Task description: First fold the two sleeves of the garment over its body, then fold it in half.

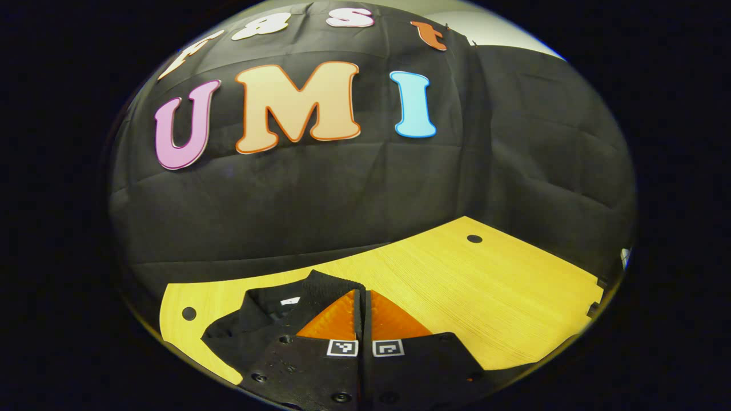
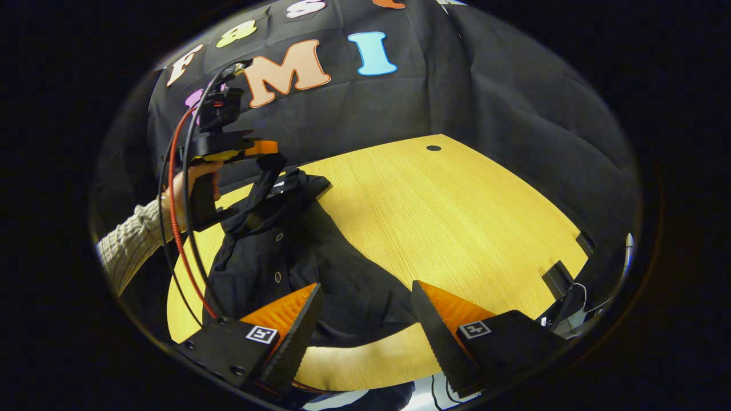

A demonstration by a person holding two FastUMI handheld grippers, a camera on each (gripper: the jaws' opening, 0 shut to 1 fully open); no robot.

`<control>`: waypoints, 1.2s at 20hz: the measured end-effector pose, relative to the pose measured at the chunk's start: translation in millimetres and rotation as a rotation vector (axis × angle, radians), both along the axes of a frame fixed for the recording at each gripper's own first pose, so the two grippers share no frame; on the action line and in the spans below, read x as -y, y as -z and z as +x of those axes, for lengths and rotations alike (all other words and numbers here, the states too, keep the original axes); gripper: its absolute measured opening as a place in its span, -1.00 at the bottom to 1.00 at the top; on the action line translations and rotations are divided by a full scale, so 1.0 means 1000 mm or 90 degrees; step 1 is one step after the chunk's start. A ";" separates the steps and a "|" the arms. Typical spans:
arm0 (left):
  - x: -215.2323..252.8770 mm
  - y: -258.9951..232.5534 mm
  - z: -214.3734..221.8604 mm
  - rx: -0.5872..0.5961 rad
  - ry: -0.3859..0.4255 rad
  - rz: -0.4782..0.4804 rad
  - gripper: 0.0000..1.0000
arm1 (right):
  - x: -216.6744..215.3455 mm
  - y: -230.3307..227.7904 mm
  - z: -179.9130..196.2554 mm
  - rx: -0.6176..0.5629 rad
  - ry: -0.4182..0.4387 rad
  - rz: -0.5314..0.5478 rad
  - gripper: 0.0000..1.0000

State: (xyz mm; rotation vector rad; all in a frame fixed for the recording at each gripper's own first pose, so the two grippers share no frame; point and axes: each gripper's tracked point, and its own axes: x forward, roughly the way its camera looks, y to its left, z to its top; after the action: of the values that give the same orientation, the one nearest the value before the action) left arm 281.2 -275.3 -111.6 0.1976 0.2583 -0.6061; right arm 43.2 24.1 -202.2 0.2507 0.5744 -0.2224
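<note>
In the left gripper view the left gripper [image 1: 363,308] has its fingers closed together at the bottom of the picture, just over the collar end of the black garment [image 1: 268,311]. Whether cloth is pinched between them cannot be told here. The garment lies at the near left part of the yellow desk [image 1: 457,285], with the rest of the desk bare behind it.

In the right gripper view the right gripper [image 2: 365,311] is released, its fingers wide apart and holding nothing, low over the near hem of the garment [image 2: 297,257]. Farther off, a hand [image 2: 191,177] in a knitted sleeve [image 2: 128,242] holds the left gripper [image 2: 268,162], and a strip of dark cloth seems to hang from it, lifted off the desk [image 2: 457,205]. That looks like a sleeve or the collar edge being raised.

My reading is that the task is in its first part: the garment lies rumpled, a sleeve fold appears to be under way, and the fold in half is not yet done.
</note>
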 end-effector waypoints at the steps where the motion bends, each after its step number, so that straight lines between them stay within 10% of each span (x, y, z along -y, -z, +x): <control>1: 0.007 0.007 0.000 -0.009 0.005 0.003 -1.00 | -0.006 -0.001 0.002 0.001 0.001 0.004 0.92; 10: 0.028 0.060 0.008 -0.082 -0.016 0.045 -0.81 | -0.003 0.011 -0.015 -0.008 -0.012 0.013 0.97; 15: 0.020 0.047 0.001 -0.055 -0.049 0.038 0.95 | 0.000 0.011 -0.022 -0.013 -0.028 0.019 0.97; 24: -0.036 -0.009 -0.048 0.006 -0.100 0.010 0.94 | 0.010 0.005 -0.013 -0.010 -0.089 0.003 0.98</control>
State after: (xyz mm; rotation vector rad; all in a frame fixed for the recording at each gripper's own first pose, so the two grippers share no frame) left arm 233.6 -239.1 -102.6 0.1930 0.2670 -0.4470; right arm 29.9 14.6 -207.1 0.2133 0.6062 -0.0881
